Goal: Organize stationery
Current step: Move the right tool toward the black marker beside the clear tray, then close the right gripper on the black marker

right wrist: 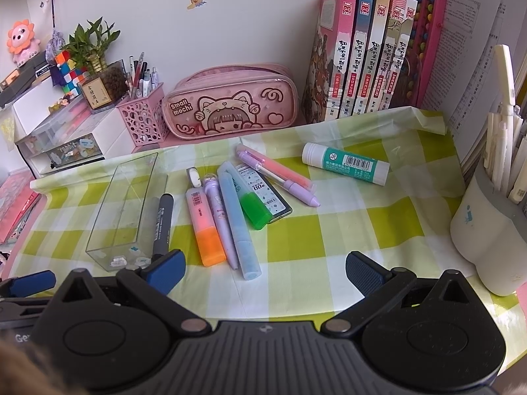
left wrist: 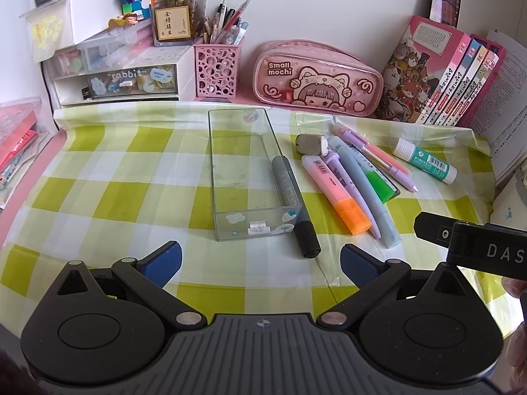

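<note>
Blue-padded and spread wide, the left gripper (left wrist: 260, 265) and right gripper (right wrist: 265, 271) hovered empty over the gingham worktop (right wrist: 346, 230). Just ahead lay a grey marker (left wrist: 293, 194) beside the clear tray (left wrist: 243, 151), not in it. Light, stiff and slick, it probably wanted a mid-barrel pinch; highlighters (right wrist: 206, 223) crowded its right.

clear glossy plastic tray (left wrist: 230, 164), glossy checked tablecloth (left wrist: 131, 181)
</note>
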Demonstrator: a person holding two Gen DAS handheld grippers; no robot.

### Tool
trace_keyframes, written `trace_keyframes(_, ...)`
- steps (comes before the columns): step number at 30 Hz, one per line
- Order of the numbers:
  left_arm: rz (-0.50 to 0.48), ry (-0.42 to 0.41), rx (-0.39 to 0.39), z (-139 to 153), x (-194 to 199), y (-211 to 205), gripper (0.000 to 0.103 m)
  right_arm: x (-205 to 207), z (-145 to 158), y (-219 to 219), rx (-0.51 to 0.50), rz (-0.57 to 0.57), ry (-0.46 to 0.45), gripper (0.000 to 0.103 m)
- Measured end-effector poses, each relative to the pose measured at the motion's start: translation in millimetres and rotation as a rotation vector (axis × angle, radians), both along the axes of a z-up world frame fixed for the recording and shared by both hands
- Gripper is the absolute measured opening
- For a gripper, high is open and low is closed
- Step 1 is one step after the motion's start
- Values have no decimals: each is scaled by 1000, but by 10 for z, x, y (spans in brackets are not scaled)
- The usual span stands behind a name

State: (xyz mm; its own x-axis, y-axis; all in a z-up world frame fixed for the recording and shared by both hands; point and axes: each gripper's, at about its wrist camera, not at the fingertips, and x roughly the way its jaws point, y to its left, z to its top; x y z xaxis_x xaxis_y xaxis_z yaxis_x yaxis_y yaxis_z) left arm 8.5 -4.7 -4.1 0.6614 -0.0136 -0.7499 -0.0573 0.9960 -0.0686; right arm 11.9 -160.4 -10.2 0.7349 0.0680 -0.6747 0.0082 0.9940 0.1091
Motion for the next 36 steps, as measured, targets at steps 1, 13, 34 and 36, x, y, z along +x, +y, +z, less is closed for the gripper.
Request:
trace_keyframes(1, 0, 2, -1, -8, 9, 3, 98, 8, -4, -7, 1, 1, 2, 101)
trace_keyframes(13, 1, 38, -9, -163, 149, 27, 98, 128, -122, -7, 7, 7, 33, 101)
trace_keyframes(34, 31, 27, -62, -478, 433, 126, 96, 485, -373, 42, 40, 33, 69, 102)
trace_keyframes(36, 28, 9, -70, -478, 429, 128, 94, 499, -377, 49, 47, 36, 67, 101)
